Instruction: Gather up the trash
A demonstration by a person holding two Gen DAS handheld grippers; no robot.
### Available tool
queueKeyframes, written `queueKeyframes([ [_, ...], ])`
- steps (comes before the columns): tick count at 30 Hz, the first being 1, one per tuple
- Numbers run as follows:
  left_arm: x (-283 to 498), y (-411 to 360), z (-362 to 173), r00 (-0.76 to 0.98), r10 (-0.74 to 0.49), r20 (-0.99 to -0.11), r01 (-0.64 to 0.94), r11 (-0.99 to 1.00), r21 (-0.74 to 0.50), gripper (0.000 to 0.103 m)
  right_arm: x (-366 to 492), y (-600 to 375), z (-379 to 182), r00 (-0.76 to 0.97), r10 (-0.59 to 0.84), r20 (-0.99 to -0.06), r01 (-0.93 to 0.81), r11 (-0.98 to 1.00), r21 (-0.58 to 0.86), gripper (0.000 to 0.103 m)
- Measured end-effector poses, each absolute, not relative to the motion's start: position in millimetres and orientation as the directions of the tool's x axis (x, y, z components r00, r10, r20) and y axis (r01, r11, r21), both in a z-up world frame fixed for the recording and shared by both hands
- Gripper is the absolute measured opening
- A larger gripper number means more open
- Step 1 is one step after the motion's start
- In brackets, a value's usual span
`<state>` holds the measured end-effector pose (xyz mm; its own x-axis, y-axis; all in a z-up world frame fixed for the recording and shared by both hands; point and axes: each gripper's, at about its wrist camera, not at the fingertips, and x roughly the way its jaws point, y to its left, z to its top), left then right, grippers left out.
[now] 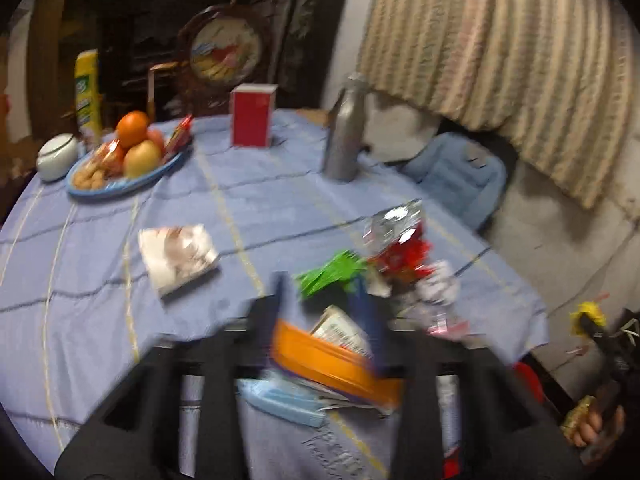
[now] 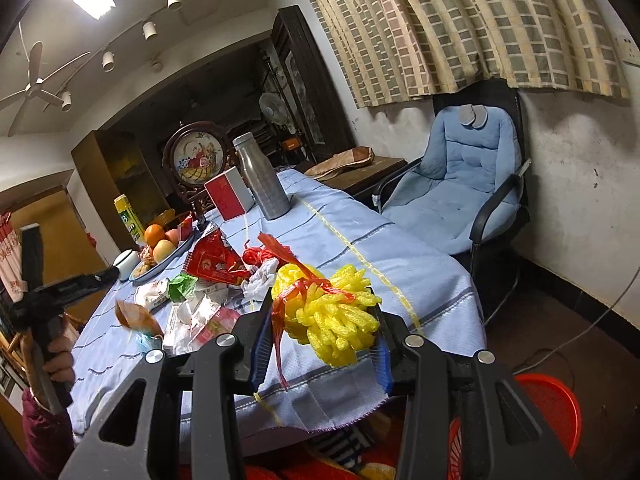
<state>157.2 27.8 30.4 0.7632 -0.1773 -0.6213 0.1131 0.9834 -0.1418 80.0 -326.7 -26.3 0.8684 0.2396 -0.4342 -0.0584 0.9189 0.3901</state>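
Note:
My right gripper [image 2: 320,336] is shut on a yellow foam fruit net [image 2: 332,316] tied with red mesh, held above the table's near edge. My left gripper [image 1: 320,300] is blurred; an orange wrapper [image 1: 332,360] sits between its blue pads, seemingly gripped, and shows as a brown-orange wrapper in the right wrist view [image 2: 134,316]. More trash lies on the blue tablecloth [image 1: 100,280]: a green wrapper [image 1: 328,274], a red and silver snack bag [image 1: 400,240], crumpled white paper [image 1: 436,286], a blue face mask [image 1: 288,400] and a white packet [image 1: 178,258].
A red basket [image 2: 548,408] stands on the floor right of the table. On the table are a fruit plate [image 1: 120,160], a red box [image 1: 252,116], a steel bottle [image 1: 346,136] and a white bowl [image 1: 56,156]. A blue cushioned chair [image 2: 452,188] stands by the wall.

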Motion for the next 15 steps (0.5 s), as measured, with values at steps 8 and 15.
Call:
queueKeyframes([
  [8,146,19,-3,0.721,-0.211,-0.659,0.122,0.976,-0.179,0.087,80,-322,-27,0.862,0.251,-0.440,-0.071,0.921,0.384,0.042],
  [15,105,21,-20,0.732,-0.175,-0.659,0.056,0.979,-0.198,0.093,84,-314,-30,0.850,0.265,-0.456,-0.093,0.926,0.365,0.042],
])
